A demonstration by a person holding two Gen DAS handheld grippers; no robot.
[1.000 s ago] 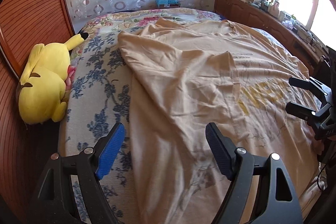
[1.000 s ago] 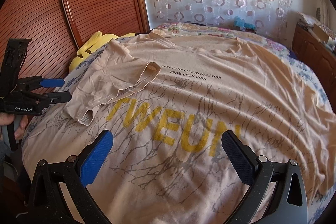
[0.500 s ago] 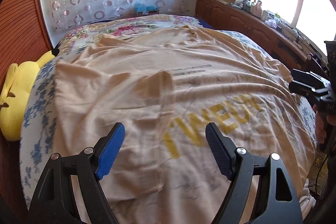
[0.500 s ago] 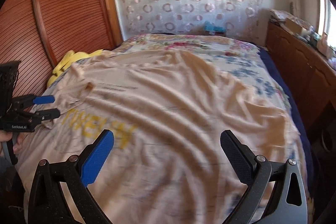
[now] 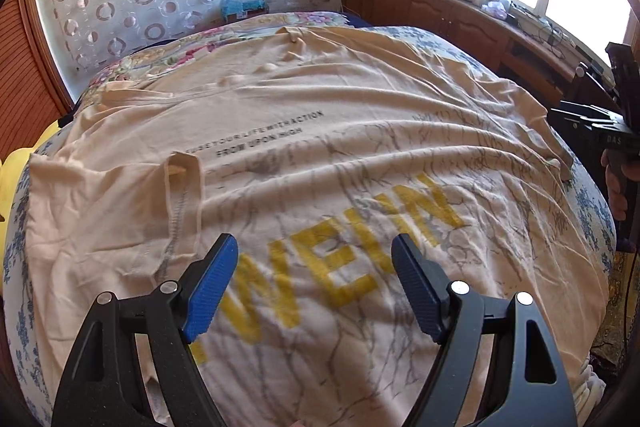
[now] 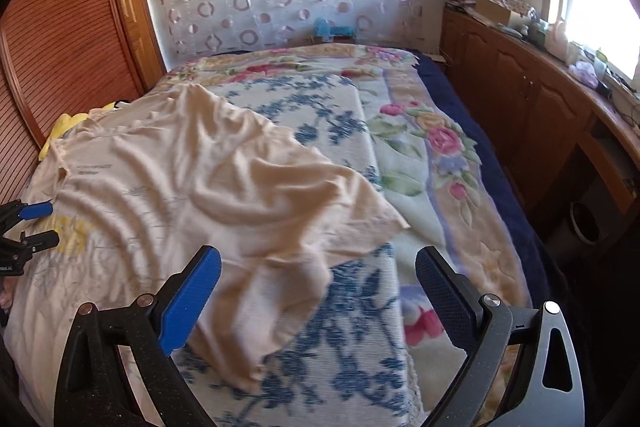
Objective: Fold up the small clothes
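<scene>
A beige T-shirt (image 5: 320, 147) with yellow letters and small black text lies spread face up on the bed. Its left sleeve (image 5: 180, 195) is folded in over the chest. My left gripper (image 5: 314, 255) hovers open over the yellow print, with nothing between its blue pads. It also shows at the left edge of the right wrist view (image 6: 36, 223). My right gripper (image 6: 318, 263) hangs above the shirt's right sleeve (image 6: 360, 211) and side edge. Its jaws are closing slightly but stand wide, with nothing gripped. A hand holds the right gripper (image 5: 592, 123) beyond the shirt's right side.
The bed carries a floral blanket (image 6: 400, 131) with a dark blue edge on the right. A yellow plush toy (image 6: 64, 125) lies at the left by the slatted wooden wardrobe (image 6: 60, 47). Wooden cabinets (image 6: 520, 99) with clutter line the right wall under the window.
Both grippers have swept to the right across the bed. The left went from the shirt's left side to over the yellow print, the right from the print to the right sleeve.
</scene>
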